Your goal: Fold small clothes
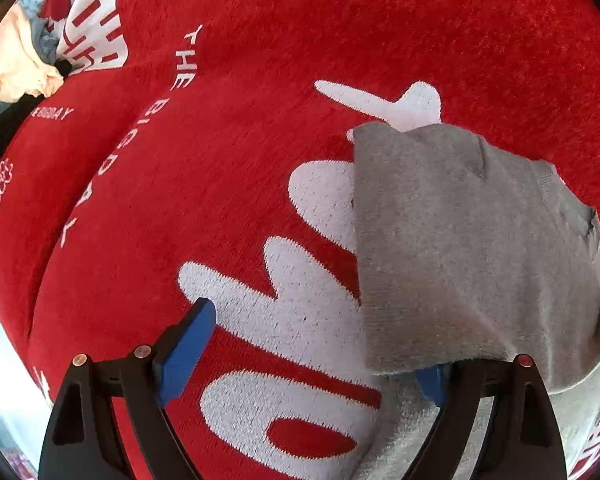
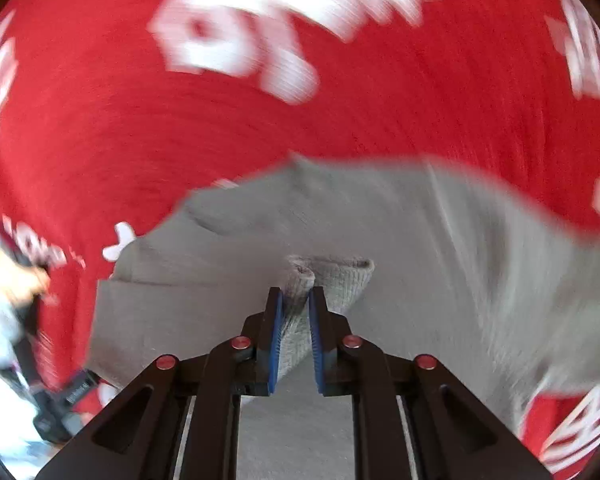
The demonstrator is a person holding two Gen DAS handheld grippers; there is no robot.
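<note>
- Red plush blanket (image 1: pixel 260 40) with white woven lettering fills both views as the ground under everything; it reads "THE BIG DAY" in small letters on the left of the left wrist view.
- On it lies a grey garment (image 1: pixel 460 248), at the right of the left wrist view, folded so that a straight edge runs down its left side over the large white letters.
- Left gripper (image 1: pixel 316 344) sits low over the blanket with its jaws wide apart. Its left blue pad (image 1: pixel 184 356) is in plain sight above the red and white pile; the right blue pad (image 1: pixel 432 380) is mostly hidden under the near edge of the grey garment, which drapes across that finger.
- Right gripper (image 2: pixel 295 300) has its jaws drawn close together, clamped on a bunched ribbed hem (image 2: pixel 332 276) of the grey garment (image 2: pixel 380 220); the fabric is pinched between the two blue pads and pokes out past the fingertips.
- Beyond that pinch the grey cloth spreads wide to left and right across the blanket (image 2: pixel 100 120). This view is heavily blurred, so finer detail of the folds cannot be made out.
- Far left in the left wrist view, a heap of other clothes (image 1: pixel 16 60) rests at the blanket's edge: a pale peach piece on top, with grey and black pieces beside and below it.
</note>
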